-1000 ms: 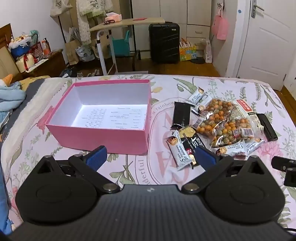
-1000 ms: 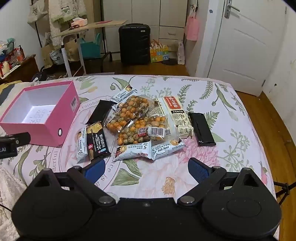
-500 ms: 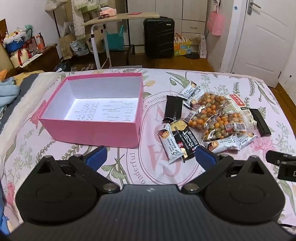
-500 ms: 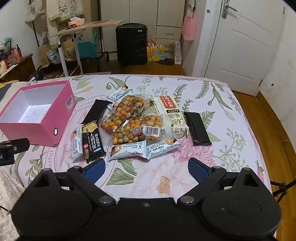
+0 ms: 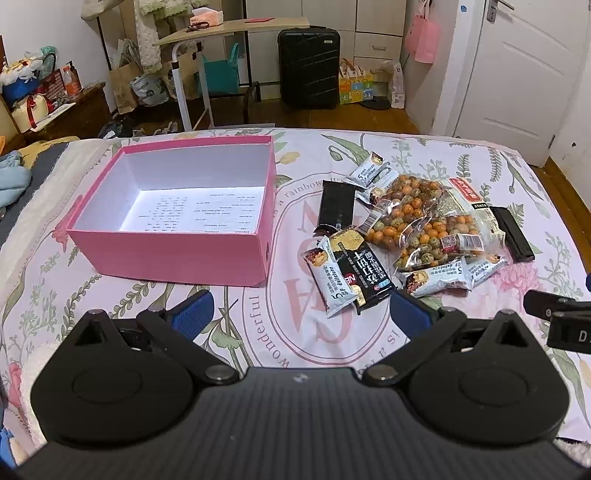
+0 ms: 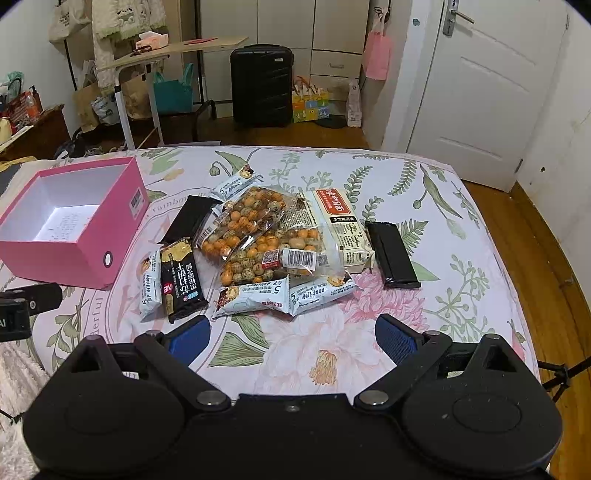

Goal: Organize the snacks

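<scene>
An open pink box [image 5: 170, 262] [image 6: 70, 264] with a white inside sits on the flowered bedspread, holding only a printed sheet. To its right lies a pile of snacks: two clear bags of coated nuts [image 5: 406, 218] [image 6: 255, 236], a black cracker pack [image 5: 364, 273] [image 6: 181, 280], small white-blue packets [image 5: 330, 282] [image 6: 251, 297], a cream packet [image 6: 341, 227] and black bars [image 5: 511, 232] [image 6: 391, 254]. My left gripper [image 5: 299, 314] hovers open in front of the box and pile. Open too, my right gripper [image 6: 291, 338] hangs in front of the pile. Neither holds anything.
The bedspread [image 6: 461, 258] has bare cloth right of the pile, and its right edge drops to wood floor. Beyond the bed stand a black suitcase [image 5: 308, 68], a small desk [image 5: 229, 31], bags and a white door [image 6: 491, 92]. A blue blanket [image 5: 11, 181] lies at far left.
Both grippers have drawn back and risen a little, so the box and snacks look smaller and farther. Nothing on the bed has moved. Both grippers stay open.
</scene>
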A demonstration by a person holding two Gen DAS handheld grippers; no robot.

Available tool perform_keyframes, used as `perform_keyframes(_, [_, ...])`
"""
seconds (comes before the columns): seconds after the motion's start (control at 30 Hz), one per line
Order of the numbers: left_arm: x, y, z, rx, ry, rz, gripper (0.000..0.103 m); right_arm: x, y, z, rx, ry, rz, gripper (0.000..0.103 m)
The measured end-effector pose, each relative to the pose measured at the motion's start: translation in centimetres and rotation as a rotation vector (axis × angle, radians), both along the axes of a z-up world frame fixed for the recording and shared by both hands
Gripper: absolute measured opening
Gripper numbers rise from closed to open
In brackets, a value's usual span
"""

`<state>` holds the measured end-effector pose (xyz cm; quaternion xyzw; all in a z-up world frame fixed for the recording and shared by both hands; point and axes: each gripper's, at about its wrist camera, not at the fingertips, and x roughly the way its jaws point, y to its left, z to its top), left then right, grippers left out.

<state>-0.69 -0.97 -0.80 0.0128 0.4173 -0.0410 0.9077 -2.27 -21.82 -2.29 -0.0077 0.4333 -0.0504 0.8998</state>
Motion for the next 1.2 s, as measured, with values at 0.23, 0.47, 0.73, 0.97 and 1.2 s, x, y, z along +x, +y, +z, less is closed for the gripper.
perform_keyframes(0.23, [0.0, -0.2, -0.1, 0.001, 0.001, -0.002, 0.103, 0.0, 0.0, 0.1, -0.006, -0.004, 0.000, 0.098])
perform_keyframes(0.47, [0.0, -0.2, -0.1, 0.001, 0.002, -0.002, 0.103, 0.0, 0.0, 0.1, -0.004, -0.003, 0.003, 0.098])
perform_keyframes(0.73, [0.3, -0.2, -0.7, -0.006, 0.014, 0.011, 0.103, 0.1, 0.4, -0.3, 0.001, 0.005, 0.013, 0.098])
perform_keyframes(0.97, [0.3, -0.1, -0.7, -0.009, 0.014, 0.011, 0.103, 0.1, 0.2, -0.3, -0.004, 0.002, 0.003, 0.098])
perform_keyframes(1.2, [-0.2, 0.0, 0.2, -0.026, -0.005, -0.006, 0.103, 0.0, -0.1, -0.3, -0.008, -0.002, -0.006, 0.098])
